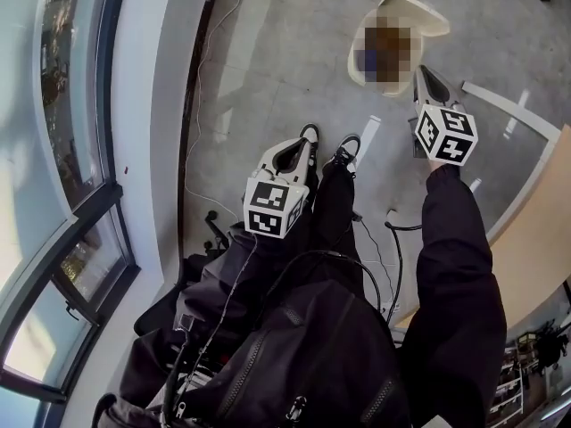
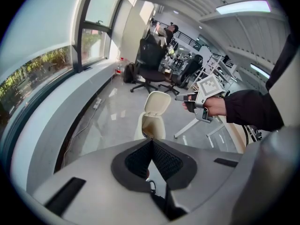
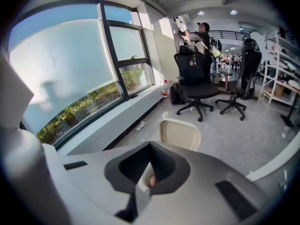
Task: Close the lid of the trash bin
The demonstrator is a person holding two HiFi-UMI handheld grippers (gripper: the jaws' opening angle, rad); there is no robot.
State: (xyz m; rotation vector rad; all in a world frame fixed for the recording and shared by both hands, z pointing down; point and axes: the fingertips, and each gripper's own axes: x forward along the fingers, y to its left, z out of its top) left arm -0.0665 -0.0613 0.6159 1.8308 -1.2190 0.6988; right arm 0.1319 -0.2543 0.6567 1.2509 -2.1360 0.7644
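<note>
The trash bin [image 1: 353, 61] stands on the floor ahead, its lid [image 1: 426, 18] tipped up at the far side, nearest your right hand-held gripper [image 1: 426, 77]. Its jaws and those of your left hand-held gripper [image 1: 306, 141] are pressed together, empty.

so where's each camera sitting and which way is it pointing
Head view: on the person's head, looking steeply down at the floor; shows legs, shoes, left tool, right tool, open trash bin.
Left gripper view: on the left tool, looking along its shut jaws towards the bin; the right hand and sleeve show.
Right gripper view: on the right tool, looking along its shut jaws over the lid at office chairs; no own body shows.
Shared: all three see the bin.
</note>
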